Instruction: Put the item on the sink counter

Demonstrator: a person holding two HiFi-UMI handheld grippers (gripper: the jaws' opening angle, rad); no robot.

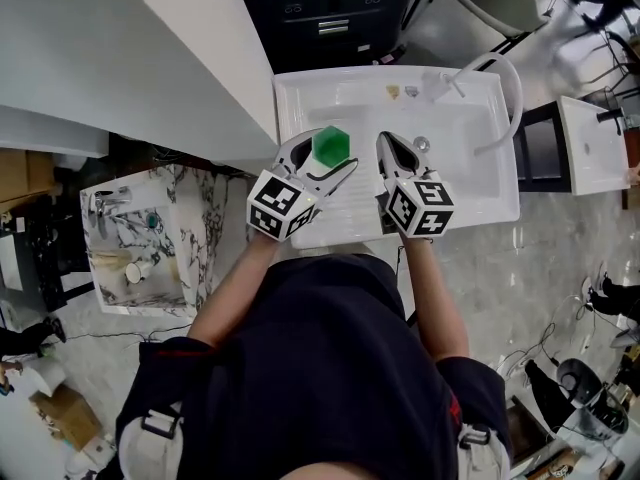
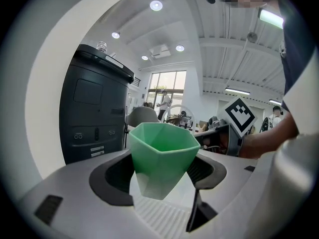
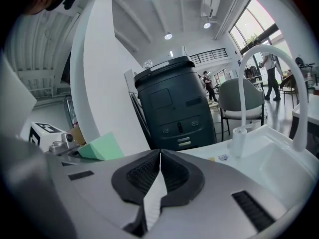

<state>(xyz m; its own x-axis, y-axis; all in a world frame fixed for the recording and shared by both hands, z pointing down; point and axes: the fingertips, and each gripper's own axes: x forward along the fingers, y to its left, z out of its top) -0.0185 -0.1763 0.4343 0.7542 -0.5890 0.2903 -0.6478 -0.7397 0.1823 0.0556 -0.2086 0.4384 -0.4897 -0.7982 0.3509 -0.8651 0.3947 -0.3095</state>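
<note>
A green faceted cup sits upright between the jaws of my left gripper, which is shut on it above the left part of the white sink. In the left gripper view the green cup fills the gap, and both dark pads press on its sides. My right gripper hovers just to the right, over the basin. Its jaws are shut with nothing between them, as the right gripper view shows. A corner of the green cup appears at that view's left.
A curved white faucet rises at the sink's back right, near the drain. A white wall panel borders the sink on the left. A dark cabinet stands behind it. A marble-patterned unit is on the left floor.
</note>
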